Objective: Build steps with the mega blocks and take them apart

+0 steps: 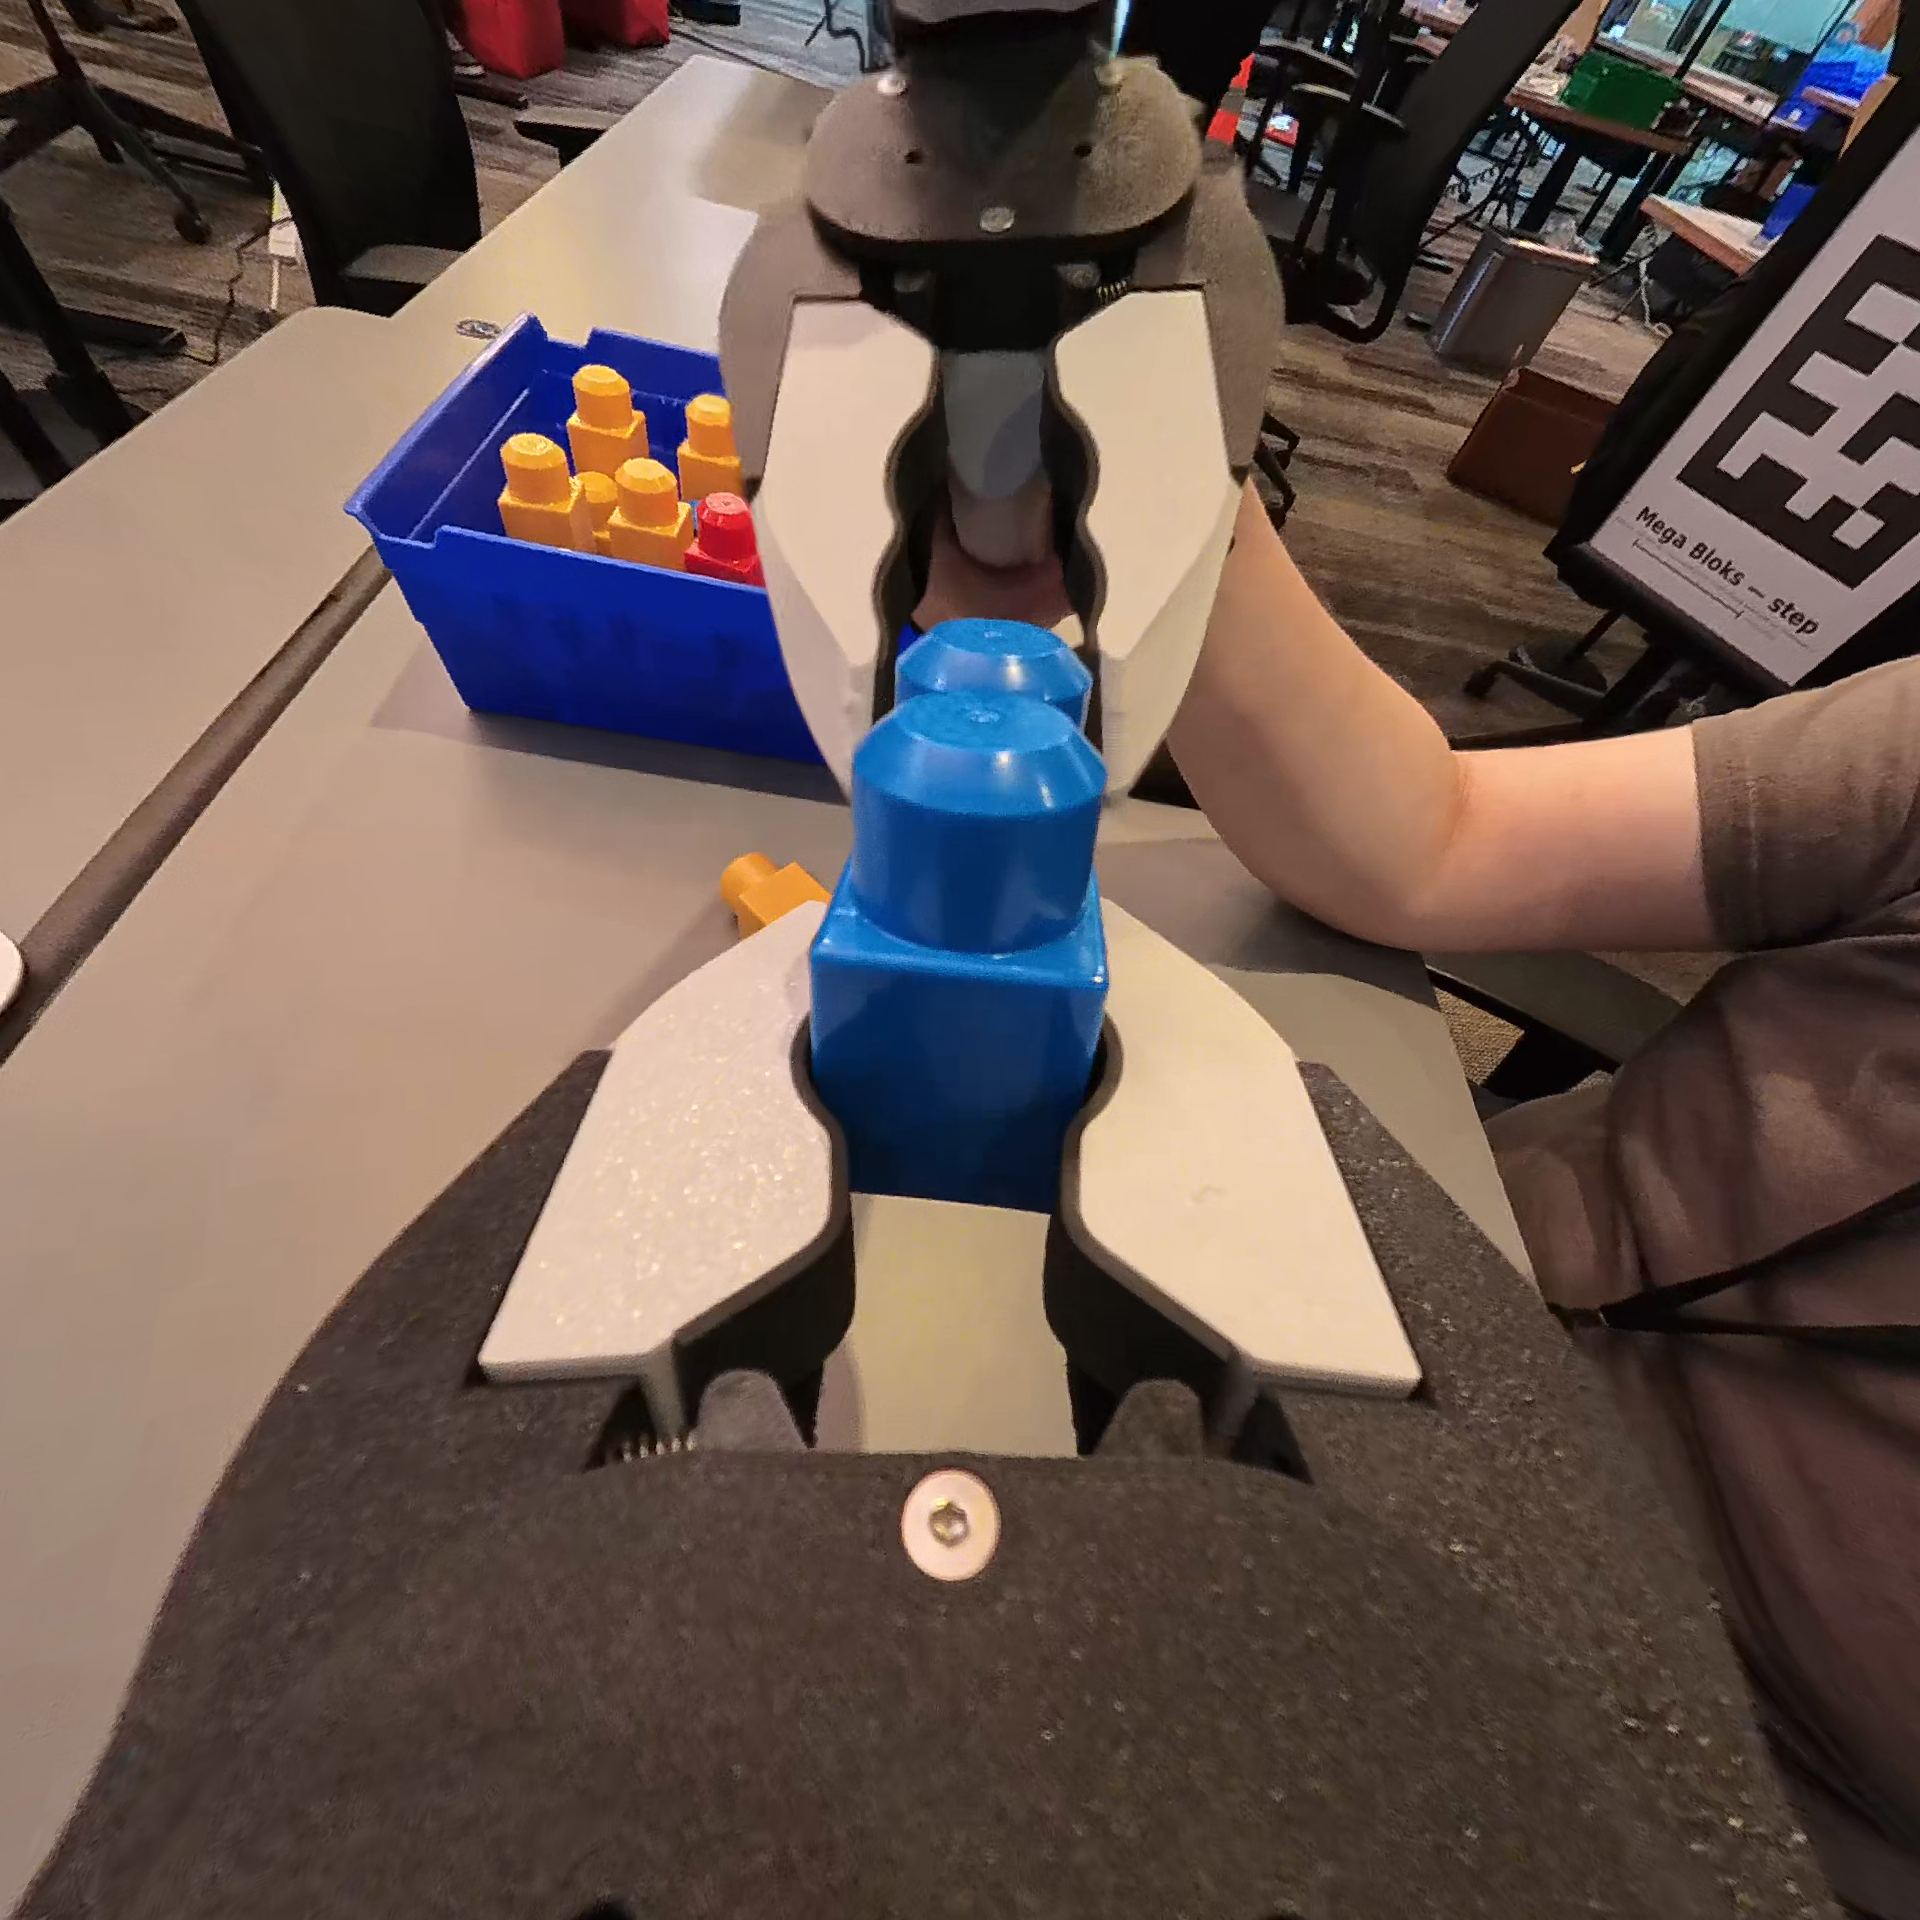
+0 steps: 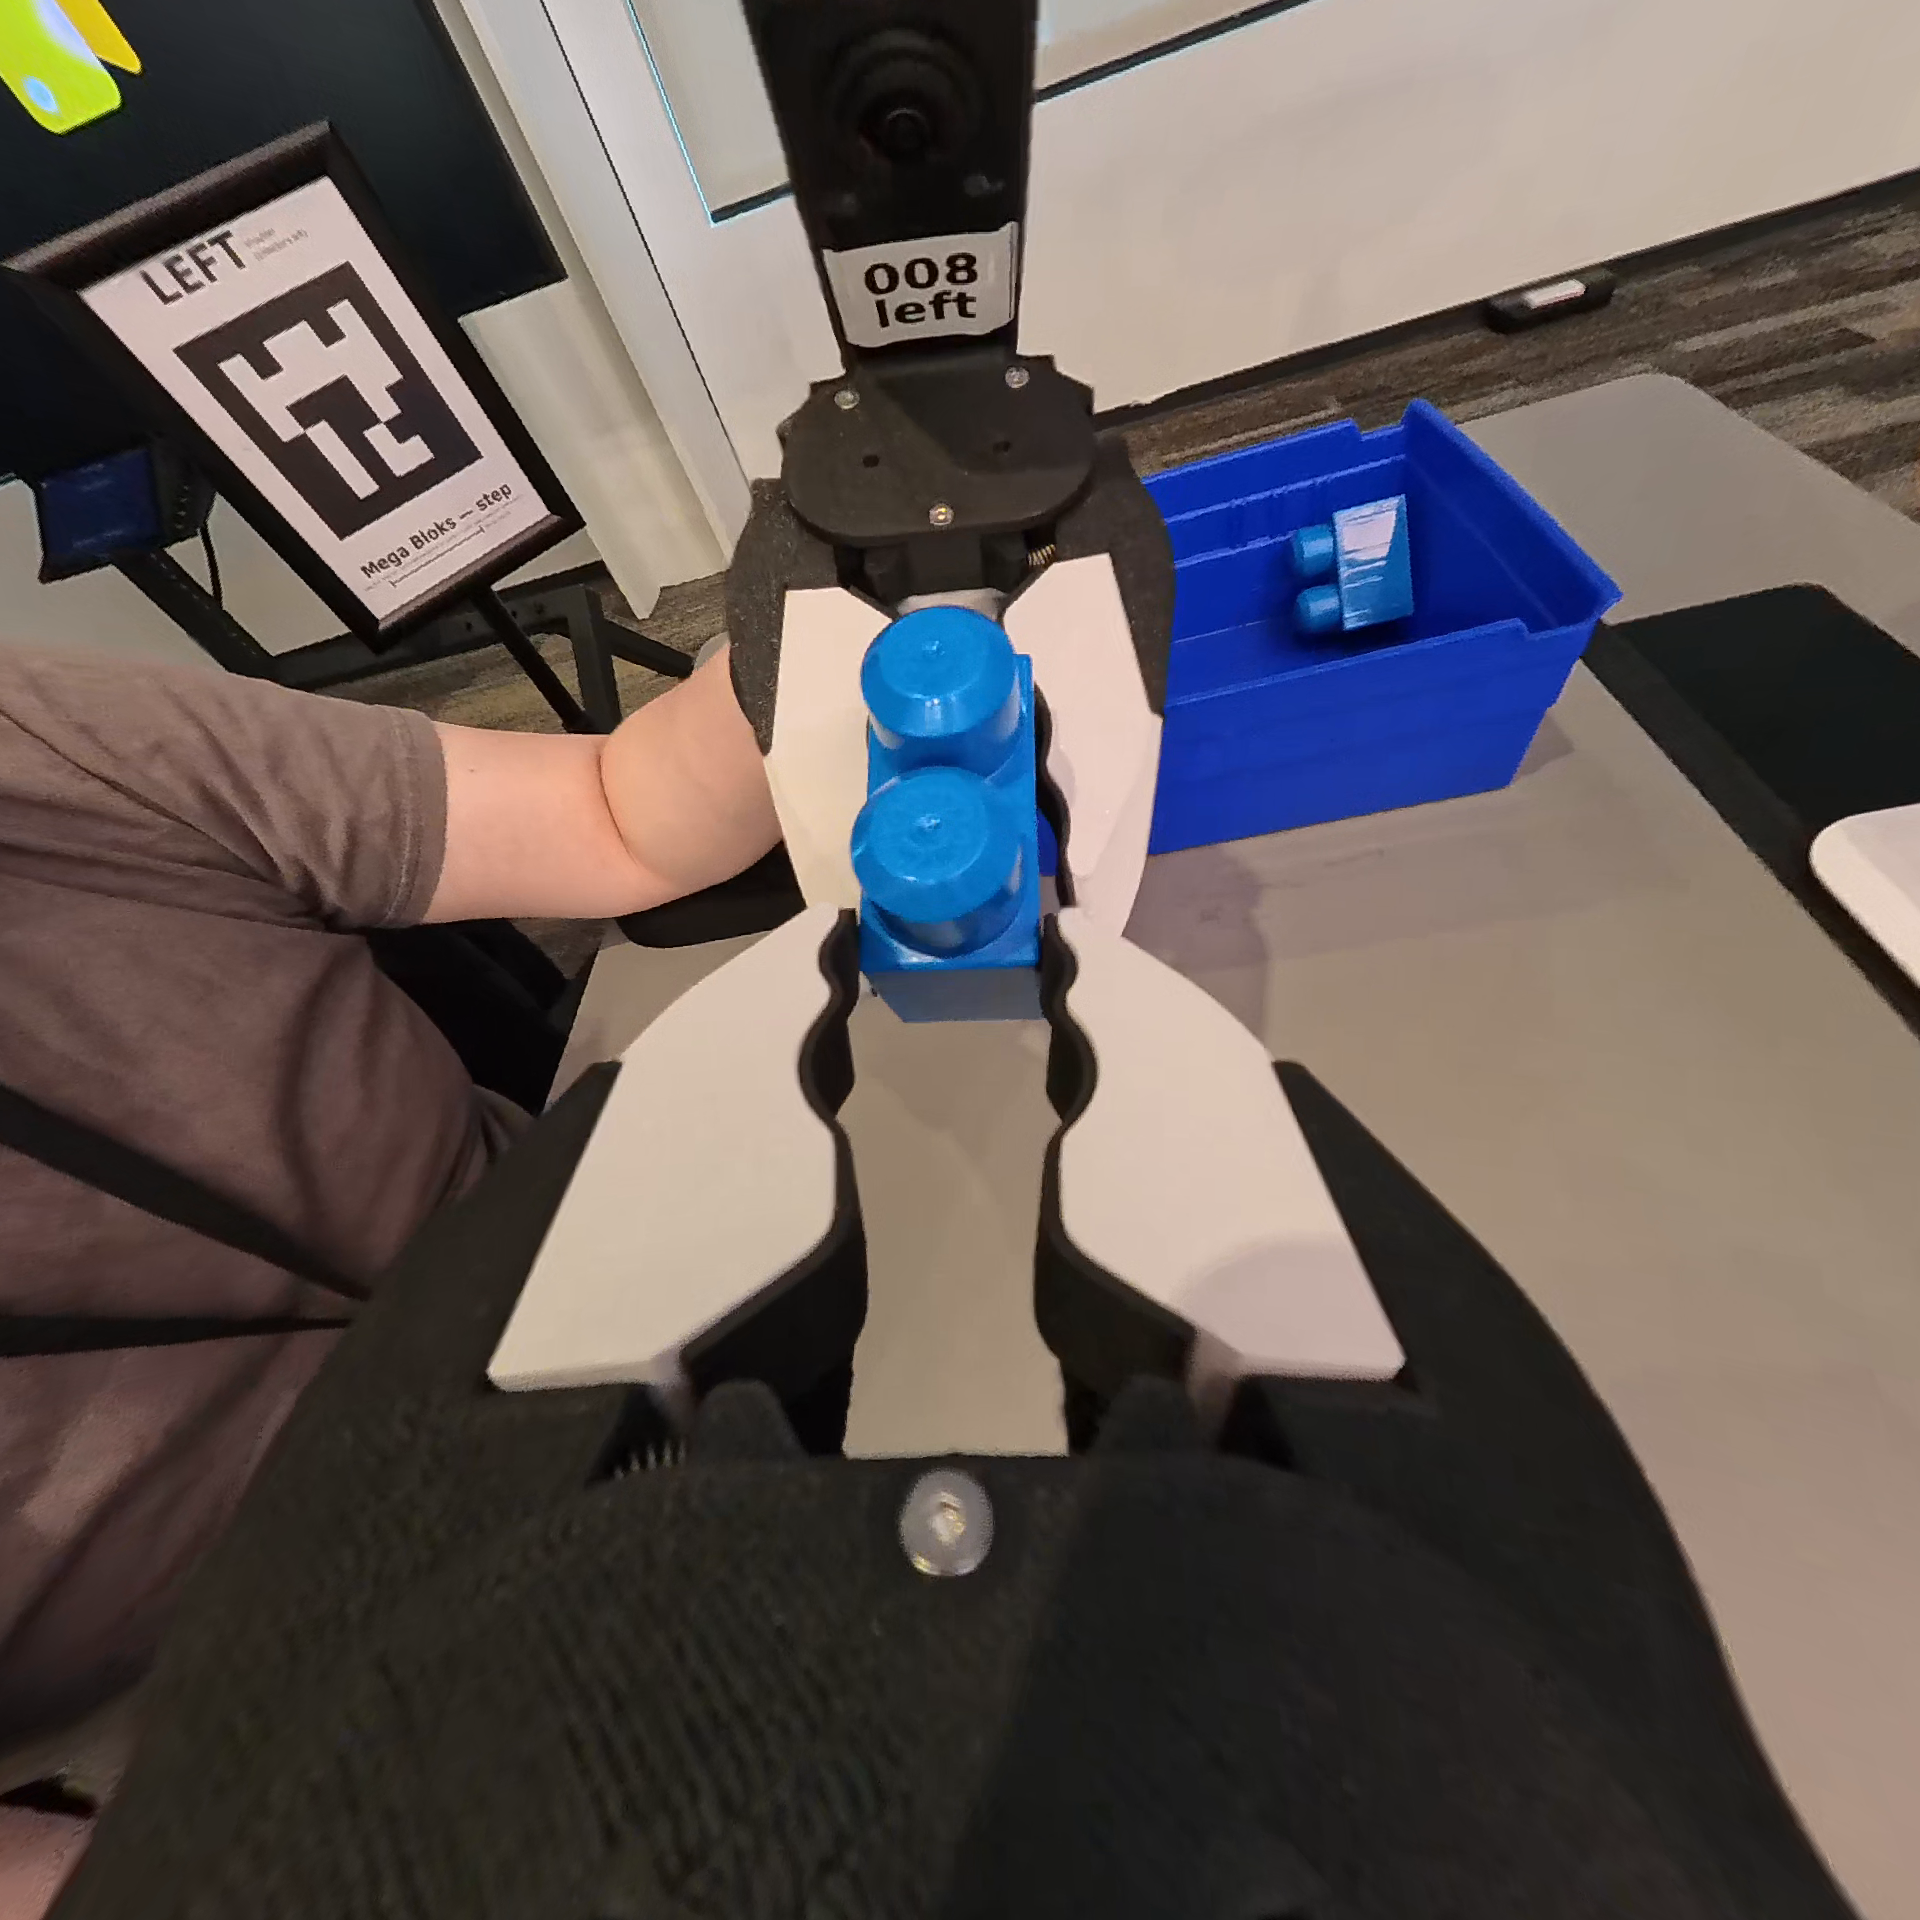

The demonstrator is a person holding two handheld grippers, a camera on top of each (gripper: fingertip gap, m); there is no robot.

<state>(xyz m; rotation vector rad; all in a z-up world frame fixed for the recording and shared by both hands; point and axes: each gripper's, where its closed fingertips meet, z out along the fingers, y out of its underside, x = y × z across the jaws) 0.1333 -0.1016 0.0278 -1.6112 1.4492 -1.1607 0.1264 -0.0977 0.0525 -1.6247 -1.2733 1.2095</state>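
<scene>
While the two-stud blue block hangs above the grey counter, both grippers face each other along its long axis, one at each end; the left gripper is clamped on the block's body deep between its fingers, the near stud rising just in front of its camera; the right gripper reaches only the opposite end with its fingertips, its jaws narrowed about that end wall, and whether they press on it or merely flank it cannot be told from either view. So the block lies straight ahead of each gripper, studs upward, its length running from one to the other; the left gripper has much the fuller hold and seems the one carrying it.

Off to one side a blue bin holds orange blocks and a red block; a second blue bin holds one more blue block on its side; a lone orange block lies on the counter just under the held one. Judging from that, the steps are hardly begun, or nearly undone; the next move likely turns on passing or seating the held block.
</scene>
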